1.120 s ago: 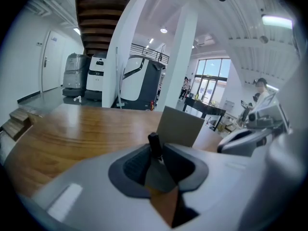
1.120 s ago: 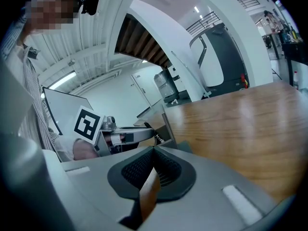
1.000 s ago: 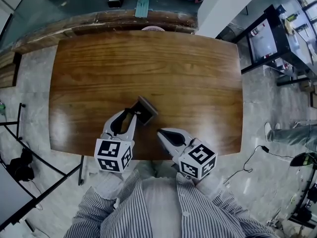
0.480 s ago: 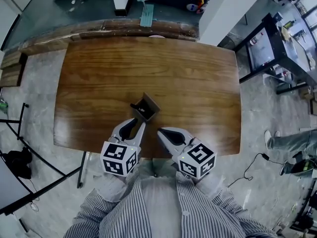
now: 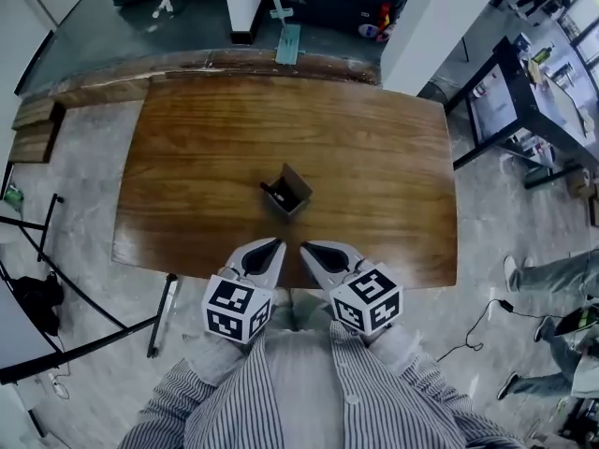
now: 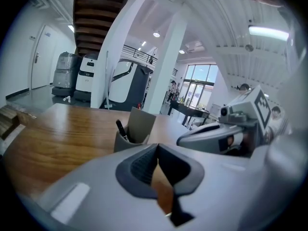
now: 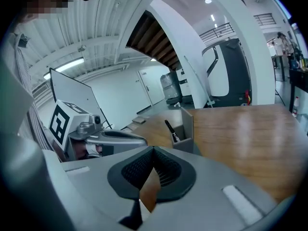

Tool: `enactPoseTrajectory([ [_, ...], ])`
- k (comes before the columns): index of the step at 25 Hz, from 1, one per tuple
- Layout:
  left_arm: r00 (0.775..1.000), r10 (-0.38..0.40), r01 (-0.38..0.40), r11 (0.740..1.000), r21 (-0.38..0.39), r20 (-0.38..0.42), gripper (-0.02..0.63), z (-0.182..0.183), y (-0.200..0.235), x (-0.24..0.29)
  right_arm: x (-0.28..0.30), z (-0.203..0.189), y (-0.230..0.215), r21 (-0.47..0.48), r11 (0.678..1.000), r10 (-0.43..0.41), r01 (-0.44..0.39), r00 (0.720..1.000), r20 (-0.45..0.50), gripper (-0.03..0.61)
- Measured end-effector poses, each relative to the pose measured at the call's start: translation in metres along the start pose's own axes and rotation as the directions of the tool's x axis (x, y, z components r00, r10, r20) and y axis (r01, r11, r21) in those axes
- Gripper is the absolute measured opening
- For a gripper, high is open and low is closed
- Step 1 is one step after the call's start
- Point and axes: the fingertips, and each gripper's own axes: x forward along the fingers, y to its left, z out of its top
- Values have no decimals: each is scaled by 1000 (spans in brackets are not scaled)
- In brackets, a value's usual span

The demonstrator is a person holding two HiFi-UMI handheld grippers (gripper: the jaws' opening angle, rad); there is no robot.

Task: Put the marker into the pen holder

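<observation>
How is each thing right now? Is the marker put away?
Marker: leaning inside the pen holder, top sticking out.
Pen holder: upright on the table.
Left gripper: jaws have just closed, nothing between them.
Right gripper: jaws shut, empty.

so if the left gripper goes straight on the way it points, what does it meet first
Most likely the pen holder, just ahead; since the left gripper tilts downward, it might touch the table short of it first.

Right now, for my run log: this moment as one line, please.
marker: in pen holder | left gripper: just closed, empty | right gripper: shut, empty
</observation>
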Motion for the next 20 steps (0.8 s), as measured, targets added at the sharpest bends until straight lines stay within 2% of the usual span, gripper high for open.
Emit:
enactPoseTrajectory([
  [8,1000,-7,7,999,-31,17,8,-9,-17,-20,-8,-1,16,-47,999,-2,3,1000,10,0],
  [14,1000,5,-5,1000,-9,30,8,-9,-20,-25,-15,-5,20,-59,998,-19,20,1000,22,0],
  [20,1000,-18,18,1000,-3,10,8,-15,-27,-25,-20,-5,23,-52,999,-13,14,999,29,0],
])
